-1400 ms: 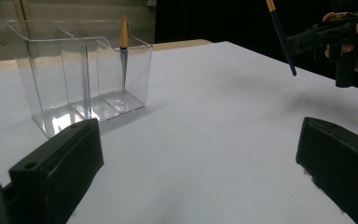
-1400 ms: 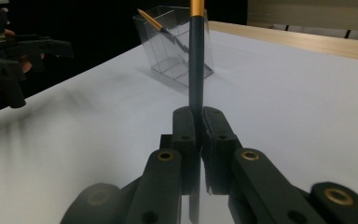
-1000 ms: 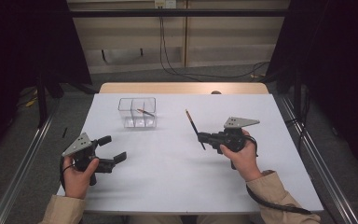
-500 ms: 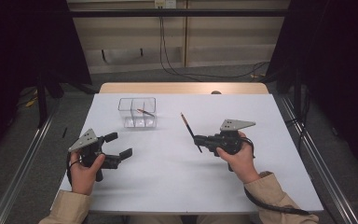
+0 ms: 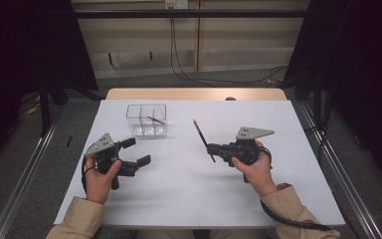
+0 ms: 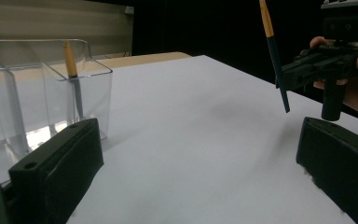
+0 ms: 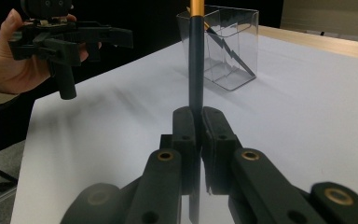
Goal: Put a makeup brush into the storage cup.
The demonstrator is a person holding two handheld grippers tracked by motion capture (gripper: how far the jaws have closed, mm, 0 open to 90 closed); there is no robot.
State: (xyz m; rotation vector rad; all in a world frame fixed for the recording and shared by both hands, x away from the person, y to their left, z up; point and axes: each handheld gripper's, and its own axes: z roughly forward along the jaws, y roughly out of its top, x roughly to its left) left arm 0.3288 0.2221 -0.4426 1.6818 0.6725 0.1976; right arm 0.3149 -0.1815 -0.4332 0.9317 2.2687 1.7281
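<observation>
Right of the clear organizer (image 5: 146,120), the right gripper (image 5: 213,148) clamps 1 pencil (image 5: 203,139) above the table, not yet delivered. Inside that organizer 1 pencil already leans (image 5: 155,120). Nearer the person, the left gripper (image 5: 136,151) hangs open, empty.

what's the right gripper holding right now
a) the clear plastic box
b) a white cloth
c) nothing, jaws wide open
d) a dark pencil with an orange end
d: the right gripper has its jaws clamped on the pencil, a dark shaft with an orange end rising between them, while the clear box stands apart on the table.
</observation>
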